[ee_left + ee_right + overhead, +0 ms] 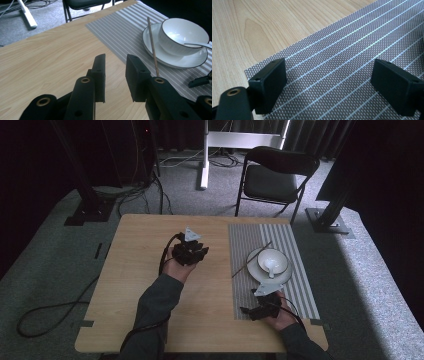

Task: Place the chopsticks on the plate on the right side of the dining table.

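Right gripper (pixel 329 82) jaws wide over placemat (pixel 342 50); left gripper (pixel 115 75) narrowly parted, empty. We should approach chopstick (pixel 152 45) low, squarely.

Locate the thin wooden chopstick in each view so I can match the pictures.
High view: the thin wooden chopstick lies aslant right of centre, one end on the white round plate, the other on the grey striped placemat.
Left gripper view: upper right, running down from the plate's left rim.
Right gripper view: not in it.
Shared landmark: the placemat, seen in all three.
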A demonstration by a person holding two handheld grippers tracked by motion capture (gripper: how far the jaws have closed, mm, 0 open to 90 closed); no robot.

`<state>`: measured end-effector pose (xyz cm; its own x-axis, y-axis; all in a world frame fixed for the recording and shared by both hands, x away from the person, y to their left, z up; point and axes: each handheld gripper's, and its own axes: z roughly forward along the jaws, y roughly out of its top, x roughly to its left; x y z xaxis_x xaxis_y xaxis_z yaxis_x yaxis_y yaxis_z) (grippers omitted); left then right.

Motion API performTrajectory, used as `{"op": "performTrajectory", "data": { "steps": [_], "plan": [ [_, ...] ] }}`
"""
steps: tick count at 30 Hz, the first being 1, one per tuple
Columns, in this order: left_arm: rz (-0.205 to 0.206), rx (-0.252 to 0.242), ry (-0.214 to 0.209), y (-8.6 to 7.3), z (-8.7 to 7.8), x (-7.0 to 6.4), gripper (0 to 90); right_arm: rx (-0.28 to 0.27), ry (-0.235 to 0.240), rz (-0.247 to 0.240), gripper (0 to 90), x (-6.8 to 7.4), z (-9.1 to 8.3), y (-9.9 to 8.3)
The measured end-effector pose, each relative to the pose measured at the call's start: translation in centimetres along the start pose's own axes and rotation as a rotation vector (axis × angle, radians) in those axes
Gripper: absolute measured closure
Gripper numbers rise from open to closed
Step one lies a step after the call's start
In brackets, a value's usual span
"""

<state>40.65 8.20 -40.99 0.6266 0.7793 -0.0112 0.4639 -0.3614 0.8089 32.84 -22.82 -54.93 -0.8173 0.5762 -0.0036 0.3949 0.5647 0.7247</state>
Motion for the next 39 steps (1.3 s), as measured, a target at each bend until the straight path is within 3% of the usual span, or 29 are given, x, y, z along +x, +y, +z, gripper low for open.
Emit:
{"op": "performTrajectory", "data": {
  "steps": [18, 28, 39],
  "plan": [
    [-0.025, -0.01, 0.038, -2.9, -3.8, 1.2, 68.5, -0.001, 0.001, -0.002, 12.4, 0.0, 0.0, 0.0],
    [-0.026, 0.022, 0.059, -4.5, -4.6, 1.5, 67.6, -0.001, 0.001, -0.001, 12.4, 0.0, 0.0, 0.0],
    [-0.062, 0.042, 0.075, -6.8, -5.8, 2.3, 67.5, 0.0, 0.0, -0.001, 12.4, 0.0, 0.0, 0.0]
  ]
}}
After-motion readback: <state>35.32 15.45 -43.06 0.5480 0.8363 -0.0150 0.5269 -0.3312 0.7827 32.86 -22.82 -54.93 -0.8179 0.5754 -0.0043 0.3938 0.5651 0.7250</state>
